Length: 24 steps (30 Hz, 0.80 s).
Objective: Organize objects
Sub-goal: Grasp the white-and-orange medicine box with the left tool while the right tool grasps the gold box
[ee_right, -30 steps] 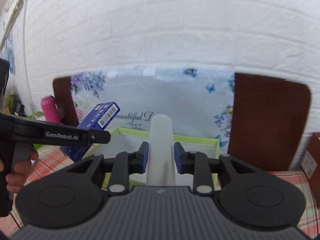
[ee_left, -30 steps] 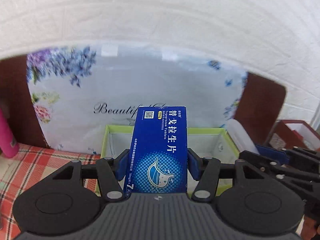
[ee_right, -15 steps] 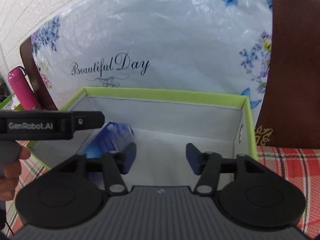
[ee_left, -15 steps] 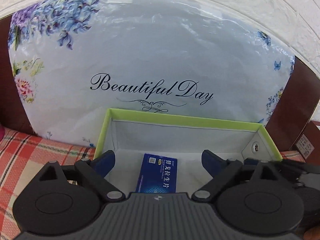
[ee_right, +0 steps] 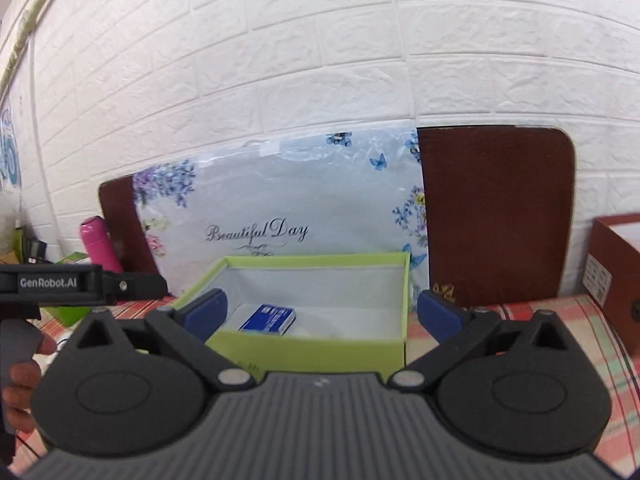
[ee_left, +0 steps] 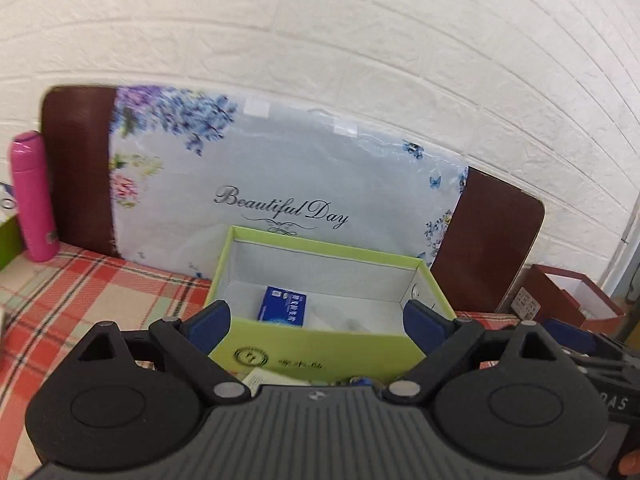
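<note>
A green open box (ee_left: 320,350) stands on the checked cloth, also seen in the right wrist view (ee_right: 308,350). A blue medicine carton (ee_left: 283,306) lies flat on the box floor; it also shows in the right wrist view (ee_right: 267,319). A pale white object (ee_left: 340,320) lies beside it in the box, faint. My left gripper (ee_left: 318,320) is open and empty, held back in front of the box. My right gripper (ee_right: 320,314) is open and empty, also in front of the box.
A floral "Beautiful Day" panel (ee_left: 280,184) leans on the brick wall behind the box, with brown boards (ee_right: 496,216) beside it. A pink bottle (ee_left: 34,196) stands at the left. A red-brown box (ee_left: 572,300) sits at the right. Small items lie in front of the green box.
Both grippers let go of their objects into the green box, the left the blue carton and the right the white object, then opened wide and drew back from the box.
</note>
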{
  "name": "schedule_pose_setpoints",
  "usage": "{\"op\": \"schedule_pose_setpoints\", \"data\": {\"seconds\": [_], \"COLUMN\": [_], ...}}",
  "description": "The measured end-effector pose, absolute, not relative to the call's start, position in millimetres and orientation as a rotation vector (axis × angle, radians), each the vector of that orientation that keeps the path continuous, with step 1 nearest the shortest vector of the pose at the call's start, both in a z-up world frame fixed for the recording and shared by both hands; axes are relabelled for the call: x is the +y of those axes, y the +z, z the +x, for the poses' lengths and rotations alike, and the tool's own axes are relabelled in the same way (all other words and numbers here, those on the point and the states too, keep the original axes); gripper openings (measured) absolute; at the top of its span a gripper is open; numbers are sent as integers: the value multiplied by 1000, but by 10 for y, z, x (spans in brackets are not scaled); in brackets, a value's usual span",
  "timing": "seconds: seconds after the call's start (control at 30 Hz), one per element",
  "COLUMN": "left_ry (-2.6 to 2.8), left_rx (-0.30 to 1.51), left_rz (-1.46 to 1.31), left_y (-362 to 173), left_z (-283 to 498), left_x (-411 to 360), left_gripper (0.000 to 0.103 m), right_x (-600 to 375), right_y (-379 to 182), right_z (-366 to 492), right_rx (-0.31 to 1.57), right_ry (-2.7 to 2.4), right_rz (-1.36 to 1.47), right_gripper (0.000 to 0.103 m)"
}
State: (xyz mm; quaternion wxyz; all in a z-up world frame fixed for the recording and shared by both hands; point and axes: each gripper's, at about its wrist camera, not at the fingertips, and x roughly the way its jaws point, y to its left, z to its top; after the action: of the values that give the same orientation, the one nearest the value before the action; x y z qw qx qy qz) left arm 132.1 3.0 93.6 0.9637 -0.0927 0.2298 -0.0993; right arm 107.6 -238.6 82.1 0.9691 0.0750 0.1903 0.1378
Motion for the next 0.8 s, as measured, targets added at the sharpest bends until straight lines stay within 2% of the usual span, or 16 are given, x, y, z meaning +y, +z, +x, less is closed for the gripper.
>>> {"op": "schedule_pose_setpoints", "data": {"seconds": [0.17,0.37,0.8], "left_ry": [-159,-84,-23], "left_rx": [501,601,636], "left_rz": [-141,-124,-52], "left_y": [729,447,223], "left_z": [950,798,699], "left_x": [-5,17,52], "left_gripper": [96,96,96], "right_x": [-2429,-2326,-2308], "right_y": [629,424,13], "right_z": [595,267,83], "right_rx": [438,491,618], "right_ry": [305,284,180], "right_rz": [224,156,147], "right_gripper": [103,103,103]}}
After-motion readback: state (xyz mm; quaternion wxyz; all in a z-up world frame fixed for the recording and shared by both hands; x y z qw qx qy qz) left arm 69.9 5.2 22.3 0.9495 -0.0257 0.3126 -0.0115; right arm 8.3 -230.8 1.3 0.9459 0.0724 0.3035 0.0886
